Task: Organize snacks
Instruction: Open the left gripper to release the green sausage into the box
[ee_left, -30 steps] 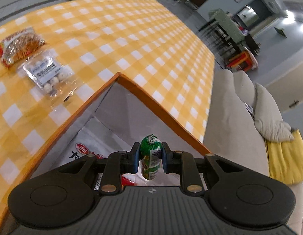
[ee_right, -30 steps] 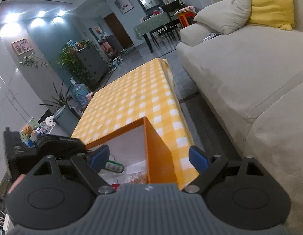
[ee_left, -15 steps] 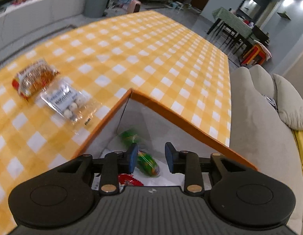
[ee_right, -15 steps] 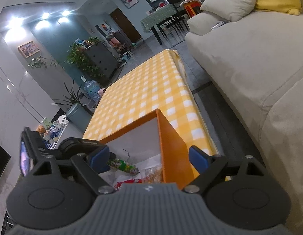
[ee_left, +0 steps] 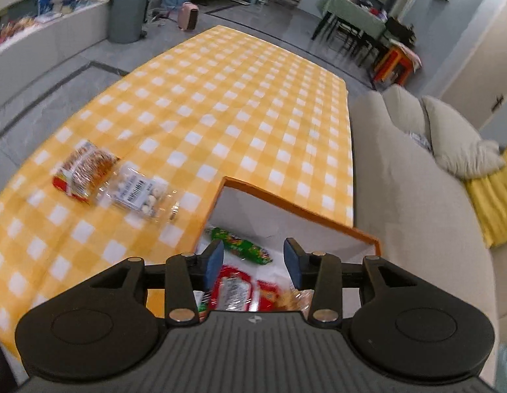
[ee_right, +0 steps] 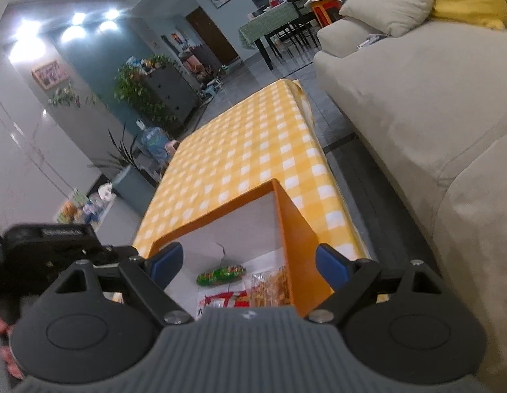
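Jaws of our left gripper (ee_left: 253, 258) are opening, now empty above the box (ee_left: 296, 211); the green pack (ee_left: 242, 245), gripped a second ago, is lying inside. Our right gripper (ee_right: 247, 262) is gaping empty. Two packs (ee_left: 112, 180) are waiting on open bench (ee_left: 237, 104).

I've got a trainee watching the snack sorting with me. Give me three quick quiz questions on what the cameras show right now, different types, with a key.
1. True or false: the green snack pack is clamped in the left tongs.
2. Multiple choice: how many snack packs lie on the checked tablecloth outside the orange box? A) none B) two C) four
3. Fill in: the right tongs are ____ and hold nothing.

Key
1. False. It lies on the box floor; the left tongs have just been opening, with nothing between them.
2. B: the noodle snack pack and the clear bag of white balls.
3. open
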### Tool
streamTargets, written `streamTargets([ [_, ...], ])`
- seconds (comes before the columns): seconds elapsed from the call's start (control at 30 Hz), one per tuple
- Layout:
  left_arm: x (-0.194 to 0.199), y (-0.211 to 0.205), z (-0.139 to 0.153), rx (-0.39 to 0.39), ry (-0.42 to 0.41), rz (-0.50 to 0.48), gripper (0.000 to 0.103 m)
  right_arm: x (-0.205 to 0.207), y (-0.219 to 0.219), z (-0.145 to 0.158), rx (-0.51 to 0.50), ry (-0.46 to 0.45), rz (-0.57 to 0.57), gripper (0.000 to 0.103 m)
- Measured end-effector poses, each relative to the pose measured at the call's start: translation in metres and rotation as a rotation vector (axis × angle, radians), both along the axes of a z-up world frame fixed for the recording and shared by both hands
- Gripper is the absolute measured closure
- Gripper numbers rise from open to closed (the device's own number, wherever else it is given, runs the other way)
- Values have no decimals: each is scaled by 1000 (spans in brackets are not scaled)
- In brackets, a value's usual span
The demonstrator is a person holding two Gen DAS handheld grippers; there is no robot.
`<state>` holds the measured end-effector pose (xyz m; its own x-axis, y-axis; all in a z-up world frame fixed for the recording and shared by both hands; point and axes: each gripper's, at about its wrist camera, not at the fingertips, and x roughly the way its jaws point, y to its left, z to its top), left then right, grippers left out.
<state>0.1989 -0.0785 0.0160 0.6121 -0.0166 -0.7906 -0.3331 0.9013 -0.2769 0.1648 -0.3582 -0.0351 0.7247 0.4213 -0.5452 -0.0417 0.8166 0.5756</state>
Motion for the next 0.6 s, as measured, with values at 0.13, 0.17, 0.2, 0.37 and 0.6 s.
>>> streamTargets([
  [0.13, -14, 3, 6, 17, 34, -60, 55, -4, 15, 10, -46, 57, 22, 17],
  [0.17, -18, 5, 7, 18, 41, -70, 54, -5, 19, 12, -68, 68, 28, 17],
  [0.2, -23, 6, 7, 24, 48, -74, 54, -7, 26, 15, -109, 80, 38, 17],
  [0.37, -48, 23, 8, 27, 71, -91, 55, -13, 56, 22, -253, 146, 64, 14],
  [0.6, -68, 63, 3, 12, 99, -65, 55, -21, 95, 14, -332, 242, 129, 8],
])
